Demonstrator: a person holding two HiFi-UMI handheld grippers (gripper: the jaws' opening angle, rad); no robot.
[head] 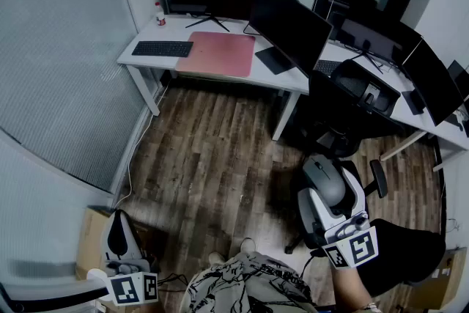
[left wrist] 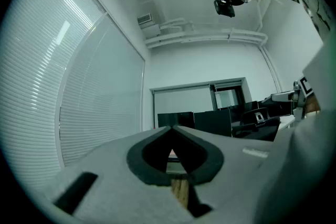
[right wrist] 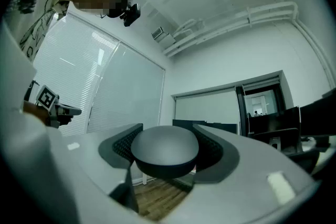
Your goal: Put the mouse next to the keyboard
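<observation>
Right tool [right wrist: 167, 140]: mouse [head: 327, 183] is clamped between wide-set jaws, well apart from far keyboard [head: 162, 48]; a drop onto floor [head: 212, 150] is risked if grip is loosened. Left tool [left wrist: 172, 136]: closed, empty.

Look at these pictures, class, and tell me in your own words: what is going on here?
A person stands on the wood floor with a claw in each hand. The right claw is closed on a grey mouse, held out in front. The left claw is shut and empty. The keyboard lies on the white desk across the room, beside a pink mat. The mouse has not yet been set down next to it.
</observation>
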